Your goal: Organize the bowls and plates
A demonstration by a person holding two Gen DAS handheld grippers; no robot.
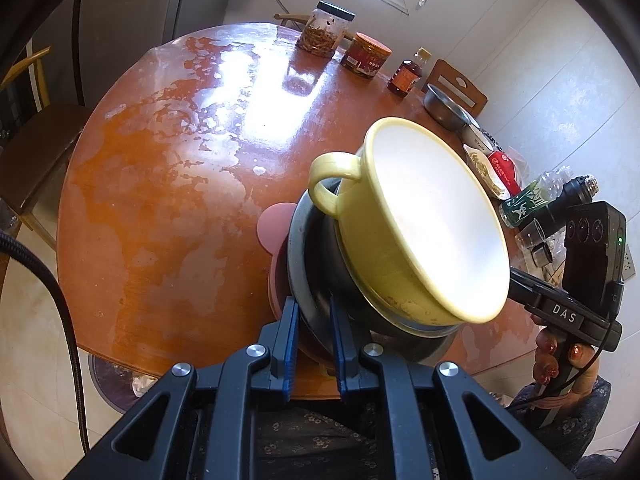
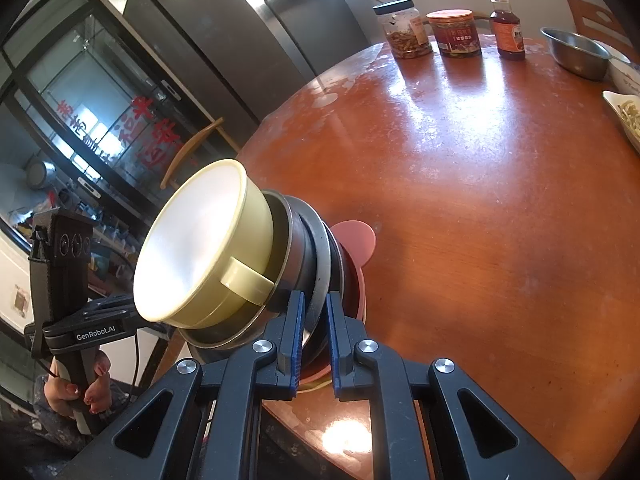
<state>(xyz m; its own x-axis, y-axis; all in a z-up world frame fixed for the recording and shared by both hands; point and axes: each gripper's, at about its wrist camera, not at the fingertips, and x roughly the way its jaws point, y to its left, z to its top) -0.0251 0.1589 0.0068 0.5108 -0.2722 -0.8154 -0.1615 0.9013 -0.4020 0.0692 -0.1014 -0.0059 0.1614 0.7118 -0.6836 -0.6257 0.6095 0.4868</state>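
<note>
Left wrist view shows the left gripper (image 1: 314, 332) clamped on the rim of a dark metal plate (image 1: 298, 256) in a tilted stack, above the round wooden counter (image 1: 160, 168), with a yellow handled bowl (image 1: 424, 220) uppermost and a pink plate (image 1: 274, 224) beneath. Opposite, the right gripper (image 2: 316, 336) is closed on the same stack's rim.

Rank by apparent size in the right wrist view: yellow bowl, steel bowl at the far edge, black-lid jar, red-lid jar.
1. yellow bowl, largest, though it is nearest the camera, which inflates it.
2. steel bowl.
3. black-lid jar and red-lid jar: look close in size; the black-lid one is taller, so not ranked.
</note>
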